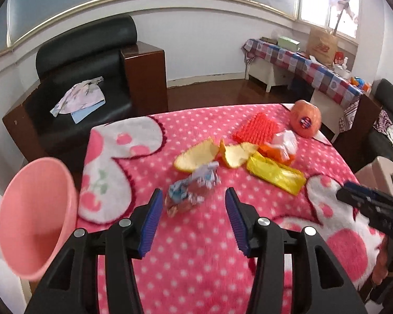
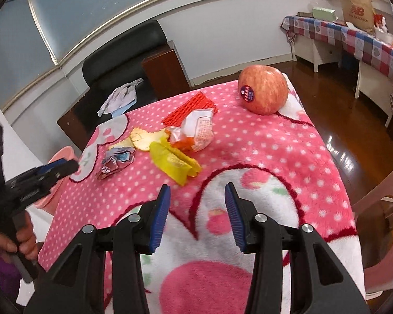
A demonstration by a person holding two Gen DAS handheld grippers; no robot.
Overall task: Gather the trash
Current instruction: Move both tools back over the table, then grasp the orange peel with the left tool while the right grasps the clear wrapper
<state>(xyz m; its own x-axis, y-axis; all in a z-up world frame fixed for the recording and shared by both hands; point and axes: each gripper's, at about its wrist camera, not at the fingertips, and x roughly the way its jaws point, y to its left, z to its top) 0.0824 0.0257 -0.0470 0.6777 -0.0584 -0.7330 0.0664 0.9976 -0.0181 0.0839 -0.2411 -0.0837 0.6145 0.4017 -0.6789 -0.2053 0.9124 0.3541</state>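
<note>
On the pink dotted blanket [image 1: 196,261] lies a heap of trash: a crumpled blue-white wrapper [image 1: 180,198], two orange peels [image 1: 196,157], a yellow wrapper [image 1: 275,175], a white-orange packet [image 1: 283,144] and a red foam net [image 1: 256,128]. An apple [image 1: 305,119] stands at the far corner. My left gripper [image 1: 194,192] is open, its tips just short of the crumpled wrapper, pads not touching it. My right gripper [image 2: 197,187] hangs open over the blanket's white patch, with nothing between its fingers, a little short of the yellow wrapper [image 2: 174,163]. The apple [image 2: 263,90] is far ahead on the right.
A pink bin [image 1: 34,217] stands off the table's left edge. A black armchair [image 1: 91,65] with cloths on it is behind the table. A pink plastic chair [image 2: 387,209] is at the right. A checked-cloth side table [image 1: 314,68] lines the far wall.
</note>
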